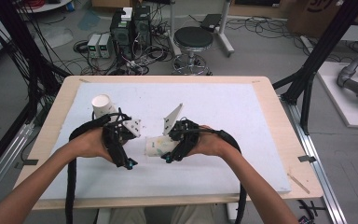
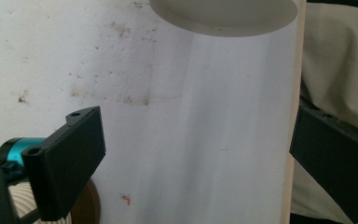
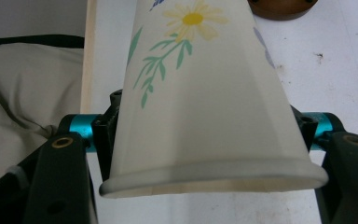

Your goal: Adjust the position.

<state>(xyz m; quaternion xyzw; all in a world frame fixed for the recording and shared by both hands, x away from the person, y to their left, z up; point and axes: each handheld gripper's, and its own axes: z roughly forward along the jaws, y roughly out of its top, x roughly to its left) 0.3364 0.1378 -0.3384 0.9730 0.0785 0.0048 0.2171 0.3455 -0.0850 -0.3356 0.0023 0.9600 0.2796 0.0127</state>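
Note:
A paper cup printed with a yellow flower and green leaves [image 3: 200, 93] lies sideways in my right gripper [image 3: 205, 126], rim toward the camera. The jaws are shut on it just behind the rim. From above, that cup [image 1: 157, 145] pokes left out of the right gripper [image 1: 170, 156] over the white board. My left gripper [image 1: 127, 161] is beside it and points toward the table's front edge. Its jaws stand wide open over the board with nothing between them [image 2: 196, 158]. A plain white cup [image 1: 103, 106] sits tilted just beyond the left hand.
A white board [image 1: 242, 112] covers the wooden table. A brown round thing [image 3: 279, 7] lies on the board near the cup's far end. A blurred white rim [image 2: 221, 14] hangs close above the left jaws. Beyond the table stand a stool [image 1: 193, 39], computers and cables.

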